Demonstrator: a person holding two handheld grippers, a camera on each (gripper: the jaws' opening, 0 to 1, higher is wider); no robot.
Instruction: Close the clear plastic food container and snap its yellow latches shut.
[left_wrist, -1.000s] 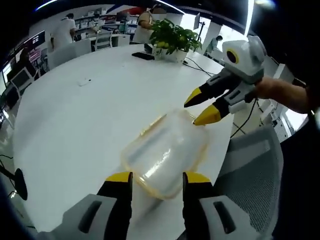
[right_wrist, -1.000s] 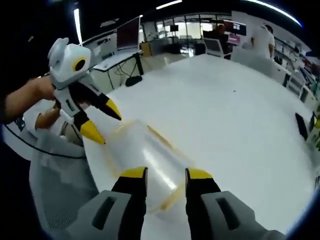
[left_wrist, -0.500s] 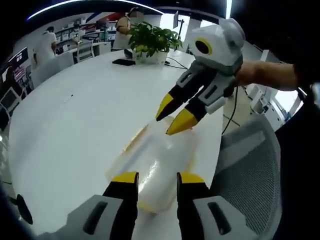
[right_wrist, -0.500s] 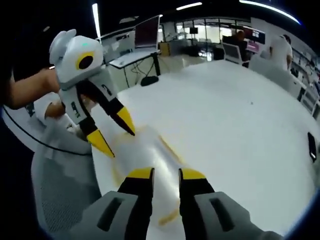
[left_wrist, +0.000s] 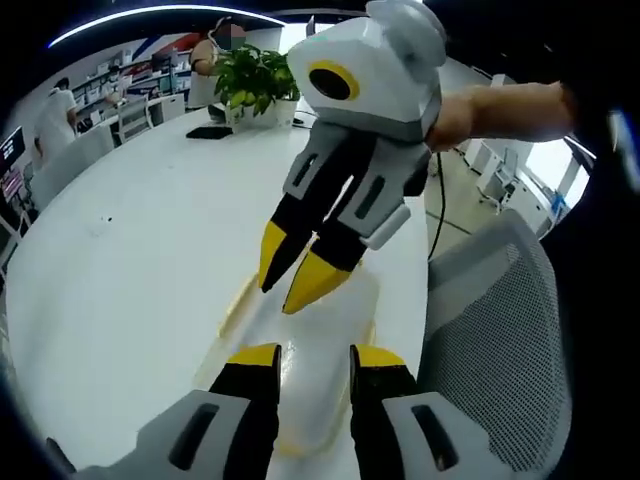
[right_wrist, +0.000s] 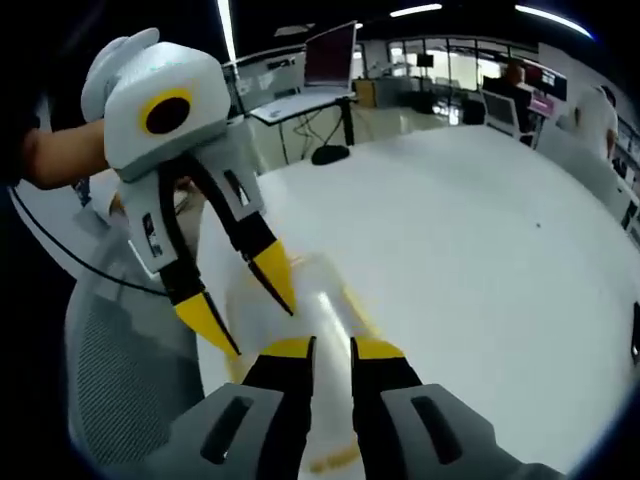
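Left tongs (left_wrist: 302, 356) stand narrowly parted over the container (left_wrist: 318, 340), and our right tongs (right_wrist: 318, 347) likewise, neither gripping it. We see it lying clear, yellow-edged, on the white table (left_wrist: 130, 250) beside a mesh chair (left_wrist: 490, 330). A potted plant (left_wrist: 252, 75) appears in the left gripper view, a monitor (right_wrist: 331, 55) in the right. Contents: cannot tell.

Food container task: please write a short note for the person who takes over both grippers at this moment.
Left gripper: jaws narrowly apart, low over the near end of the clear container, holding nothing.
Right gripper: jaws nearly together, over the opposite end, holding nothing.
Container: on the white table near its edge, beside a mesh chair; lid appears down.
Done: lid seems placed.
Left: yellow latches; whether any are snapped cannot be told. Check and press each one.
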